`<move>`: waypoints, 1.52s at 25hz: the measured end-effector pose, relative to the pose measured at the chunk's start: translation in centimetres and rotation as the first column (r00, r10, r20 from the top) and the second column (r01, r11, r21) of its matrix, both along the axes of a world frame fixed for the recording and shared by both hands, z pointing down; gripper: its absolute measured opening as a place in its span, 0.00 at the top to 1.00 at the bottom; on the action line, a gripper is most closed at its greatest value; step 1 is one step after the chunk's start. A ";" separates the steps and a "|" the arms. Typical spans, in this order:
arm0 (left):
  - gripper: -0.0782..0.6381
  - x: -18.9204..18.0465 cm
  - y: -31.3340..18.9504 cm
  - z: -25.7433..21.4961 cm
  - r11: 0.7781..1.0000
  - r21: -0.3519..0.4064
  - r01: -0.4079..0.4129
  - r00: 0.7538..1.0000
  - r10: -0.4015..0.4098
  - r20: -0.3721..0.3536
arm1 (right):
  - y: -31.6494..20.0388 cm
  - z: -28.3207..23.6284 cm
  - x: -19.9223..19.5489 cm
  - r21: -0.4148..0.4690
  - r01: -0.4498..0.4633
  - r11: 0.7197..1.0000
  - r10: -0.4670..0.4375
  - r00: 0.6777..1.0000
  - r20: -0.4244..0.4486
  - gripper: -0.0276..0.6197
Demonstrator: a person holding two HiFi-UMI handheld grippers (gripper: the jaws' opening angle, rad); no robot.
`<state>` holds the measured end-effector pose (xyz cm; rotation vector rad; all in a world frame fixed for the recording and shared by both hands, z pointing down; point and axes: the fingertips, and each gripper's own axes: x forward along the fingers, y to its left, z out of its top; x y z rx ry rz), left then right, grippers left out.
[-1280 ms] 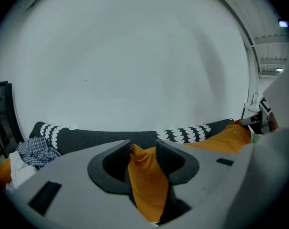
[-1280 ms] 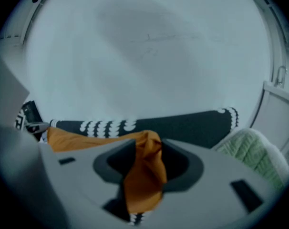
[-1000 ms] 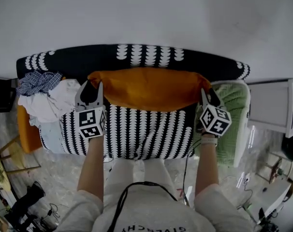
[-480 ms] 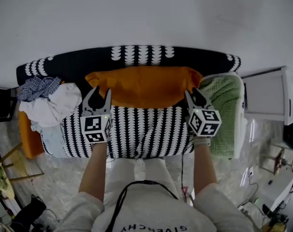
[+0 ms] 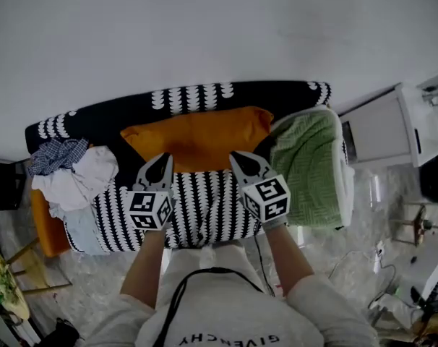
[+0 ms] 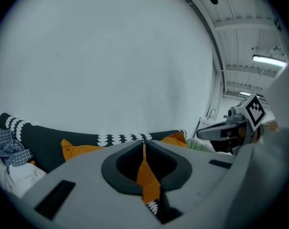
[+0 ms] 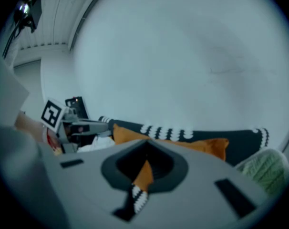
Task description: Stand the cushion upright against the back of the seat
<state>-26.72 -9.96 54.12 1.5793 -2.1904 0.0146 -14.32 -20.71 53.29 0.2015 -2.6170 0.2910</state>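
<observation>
Orange fabric cushion (image 5: 197, 139) stands against black-white patterned seat back (image 5: 277, 96); looks done. Left gripper (image 5: 163, 159) jaws just closed together, empty; right gripper (image 5: 238, 157) pressed together, empty.

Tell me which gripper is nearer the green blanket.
Right. The right gripper sits just beside the green blanket in the head view. The left gripper is farther off, across the patterned seat. Both jaws have just been closing, nothing between them.

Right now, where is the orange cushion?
In the head view the orange cushion leans against the black patterned backrest in the middle of the sofa, with the pile of clothes to its left and the green blanket to its right.
</observation>
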 end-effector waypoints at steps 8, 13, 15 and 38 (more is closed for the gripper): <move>0.86 3.1 -0.2 -3.6 0.994 0.082 -0.065 0.996 0.070 -0.059 | 3.1 -3.4 1.0 -0.024 0.044 0.999 -0.043 0.997 0.057 0.93; 0.86 4.5 0.1 -5.7 0.989 0.113 -0.100 0.993 0.106 -0.048 | 4.9 -5.1 1.0 -0.038 0.057 0.998 -0.054 0.995 0.086 0.93; 0.86 5.1 0.5 -6.2 0.987 0.122 -0.108 0.992 0.115 -0.053 | 5.7 -5.8 1.1 -0.040 0.068 0.997 -0.064 0.993 0.097 0.93; 0.86 6.9 1.8 -9.0 0.972 0.197 -0.130 0.984 0.150 -0.093 | 8.9 -9.3 0.6 -0.068 0.091 0.993 -0.079 0.983 0.163 0.93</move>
